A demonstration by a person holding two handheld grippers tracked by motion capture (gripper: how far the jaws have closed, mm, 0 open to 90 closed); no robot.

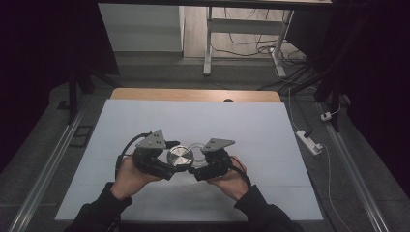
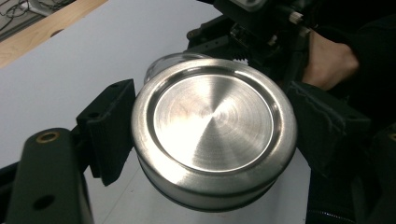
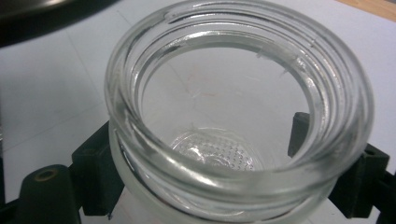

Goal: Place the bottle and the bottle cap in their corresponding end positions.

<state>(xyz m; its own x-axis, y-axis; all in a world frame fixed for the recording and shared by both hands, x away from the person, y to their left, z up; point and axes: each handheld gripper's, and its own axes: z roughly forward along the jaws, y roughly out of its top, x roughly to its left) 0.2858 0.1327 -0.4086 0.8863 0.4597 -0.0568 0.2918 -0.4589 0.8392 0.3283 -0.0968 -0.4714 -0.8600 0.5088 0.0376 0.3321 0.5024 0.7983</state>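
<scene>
A person's two hands bring a pair of handheld grippers together above the near half of the desk [image 1: 145, 121], a little left of its middle line and well clear of its side edges. The left gripper [image 1: 170, 162] clamps a round brushed-steel lid [image 1: 180, 156] by its rim, one black jaw pressed to each side, the flat top of the lid facing up. The right gripper [image 1: 194, 166] grasps a clear glass jar [image 3: 233, 116] around its body, jaws tight against the glass on both sides, the threaded mouth open and uncovered. In the high view the lid sits just beside the jar's rim, the two nearly touching; from the left gripper view the glass rim peeks out behind the lid's far edge. A pale sheet covers the desk, leaving a wooden strip [image 1: 193, 94] bare along the far edge
</scene>
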